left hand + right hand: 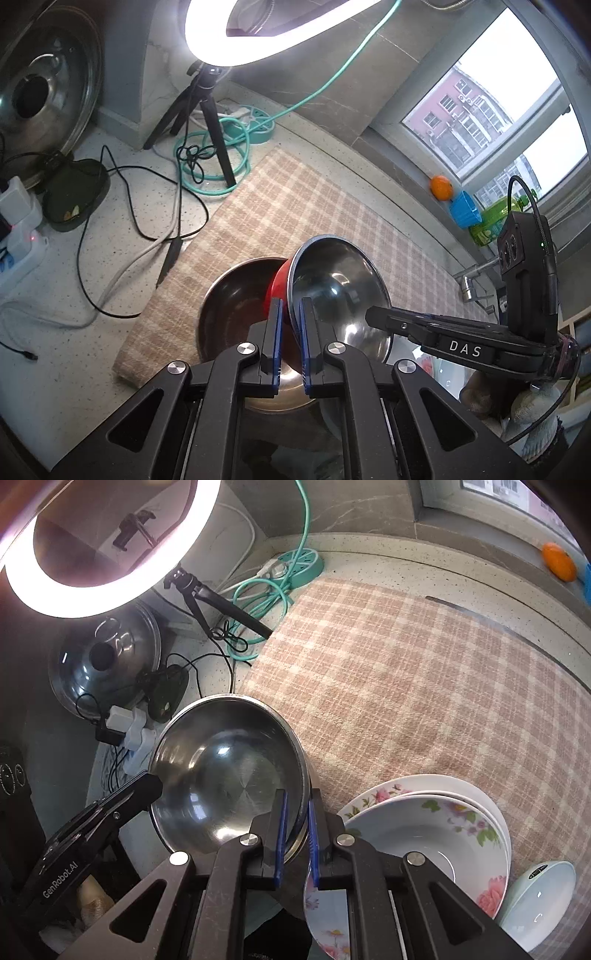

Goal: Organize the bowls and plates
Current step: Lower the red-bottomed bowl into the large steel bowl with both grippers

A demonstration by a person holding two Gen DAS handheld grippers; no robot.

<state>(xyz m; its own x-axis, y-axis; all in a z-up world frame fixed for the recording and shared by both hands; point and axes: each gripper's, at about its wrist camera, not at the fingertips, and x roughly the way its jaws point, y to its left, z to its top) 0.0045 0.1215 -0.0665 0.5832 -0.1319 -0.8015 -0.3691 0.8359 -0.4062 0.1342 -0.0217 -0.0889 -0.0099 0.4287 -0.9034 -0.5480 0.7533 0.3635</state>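
Steel bowl (225, 771) pinched at its rim by both nearly closed tongs, left (291, 343) and right (297, 834). Flowered plates (424, 834) look stacked already; this bowl and the second steel bowl (236, 314) beneath seem left.

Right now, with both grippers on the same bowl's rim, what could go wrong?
1. The red-sided bowl is tilted and pinched only at its thin rim by the left gripper and right gripper; it could slip onto the larger steel bowl below.
2. The floral plates sit close beside the right gripper; a swing might knock them.
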